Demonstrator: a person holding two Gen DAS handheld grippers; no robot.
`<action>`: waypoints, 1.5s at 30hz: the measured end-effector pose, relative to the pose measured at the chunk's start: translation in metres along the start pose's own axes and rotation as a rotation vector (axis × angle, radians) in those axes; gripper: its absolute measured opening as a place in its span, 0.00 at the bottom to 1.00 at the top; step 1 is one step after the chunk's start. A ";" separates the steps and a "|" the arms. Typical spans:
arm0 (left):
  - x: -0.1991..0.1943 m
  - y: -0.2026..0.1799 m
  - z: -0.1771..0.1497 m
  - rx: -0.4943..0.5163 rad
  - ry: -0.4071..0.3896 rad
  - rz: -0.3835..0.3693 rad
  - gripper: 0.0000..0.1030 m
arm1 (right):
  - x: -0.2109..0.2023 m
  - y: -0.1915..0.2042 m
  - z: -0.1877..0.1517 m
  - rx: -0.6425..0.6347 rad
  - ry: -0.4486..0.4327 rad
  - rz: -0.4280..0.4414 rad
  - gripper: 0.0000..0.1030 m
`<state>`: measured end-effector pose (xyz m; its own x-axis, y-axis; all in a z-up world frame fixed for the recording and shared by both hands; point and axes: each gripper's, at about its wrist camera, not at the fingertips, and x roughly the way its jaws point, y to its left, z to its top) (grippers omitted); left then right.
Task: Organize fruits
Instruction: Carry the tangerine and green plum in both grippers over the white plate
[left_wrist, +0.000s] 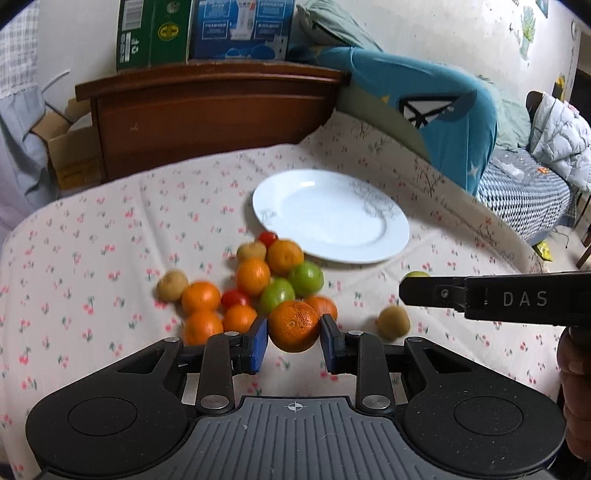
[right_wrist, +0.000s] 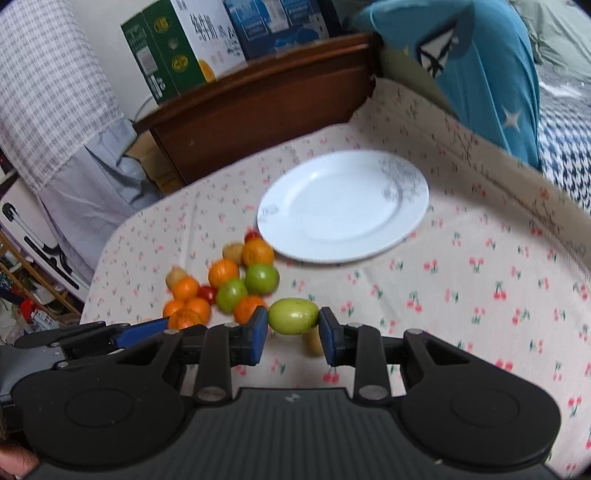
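My left gripper (left_wrist: 294, 338) is shut on an orange (left_wrist: 293, 325), held just above the cloth in front of the fruit pile (left_wrist: 255, 286). My right gripper (right_wrist: 293, 330) is shut on a green fruit (right_wrist: 293, 316), to the right of the pile (right_wrist: 221, 288). The pile holds several oranges, two green fruits, small red tomatoes and brownish kiwis. An empty white plate (left_wrist: 388, 240) lies behind the pile; it also shows in the right wrist view (right_wrist: 406, 225). The right gripper shows in the left wrist view as a black bar (left_wrist: 491, 298), and a kiwi (left_wrist: 393, 322) lies below it.
The table wears a cherry-print cloth (left_wrist: 92, 266). A wooden headboard (left_wrist: 210, 110) with boxes (left_wrist: 203, 29) on top stands behind it. A teal pillow (left_wrist: 436, 110) leans at the back right. The table edge curves away at left and right.
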<state>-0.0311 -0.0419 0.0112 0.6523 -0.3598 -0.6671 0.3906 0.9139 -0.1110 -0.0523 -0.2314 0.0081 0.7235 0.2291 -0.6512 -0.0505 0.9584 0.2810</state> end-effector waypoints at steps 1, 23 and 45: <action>0.001 0.001 0.004 0.005 -0.003 0.000 0.27 | 0.000 -0.001 0.003 -0.001 -0.006 0.002 0.29; 0.057 0.003 0.068 0.075 0.000 -0.072 0.27 | 0.047 -0.033 0.061 0.101 0.016 -0.006 0.29; 0.110 -0.007 0.087 0.106 0.055 -0.057 0.29 | 0.086 -0.050 0.074 0.188 0.039 -0.103 0.32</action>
<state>0.0942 -0.1045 0.0023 0.5913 -0.3974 -0.7017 0.4945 0.8660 -0.0737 0.0634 -0.2723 -0.0093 0.6908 0.1417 -0.7090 0.1542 0.9292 0.3360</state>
